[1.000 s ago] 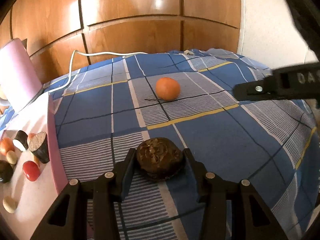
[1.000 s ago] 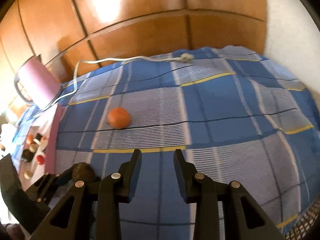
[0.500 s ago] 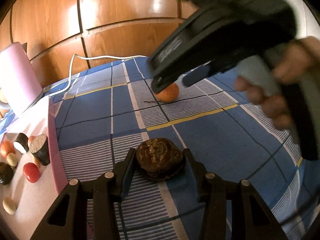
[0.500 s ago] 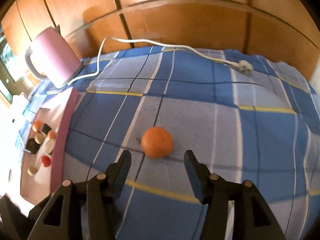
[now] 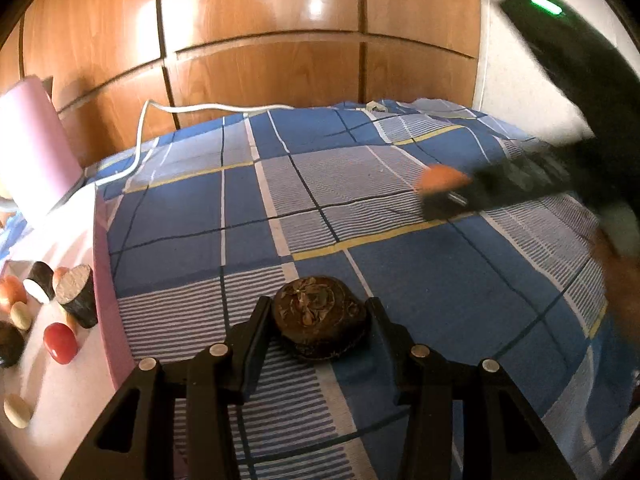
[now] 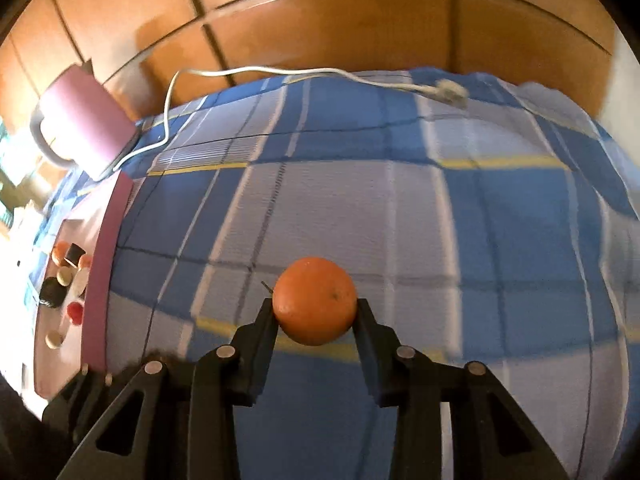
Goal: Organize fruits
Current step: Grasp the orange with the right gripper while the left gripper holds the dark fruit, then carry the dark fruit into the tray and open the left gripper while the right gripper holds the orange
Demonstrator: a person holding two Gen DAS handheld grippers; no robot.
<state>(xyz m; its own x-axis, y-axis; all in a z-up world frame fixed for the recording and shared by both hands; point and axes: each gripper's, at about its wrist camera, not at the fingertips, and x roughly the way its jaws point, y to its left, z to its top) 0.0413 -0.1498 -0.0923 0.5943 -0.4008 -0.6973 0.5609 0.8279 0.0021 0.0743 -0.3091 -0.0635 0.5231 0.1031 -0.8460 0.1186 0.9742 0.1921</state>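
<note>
Pick-up step in hand; right gripper point(image 6: 316, 308) jaws closing on the orange point(image 6: 315, 300) upon the checked blanket point(image 6: 440, 240); left gripper point(image 5: 318, 320) clamped on a dark brown fruit point(image 5: 320, 326); next move likely calls for carrying both toward the pink tray point(image 5: 104, 280).

You have the orange point(image 6: 315, 301) mid-bed point(image 6: 440, 216), the dark fruit point(image 5: 319, 327) nearer you, the tray point(image 5: 102, 280) at the left edge, and the kettle point(image 5: 34, 148) behind it.

Home bedroom: checked bedsheet point(image 5: 248, 208), wooden wardrobe doors point(image 5: 260, 40), pink kettle point(image 6: 86, 128).
</note>
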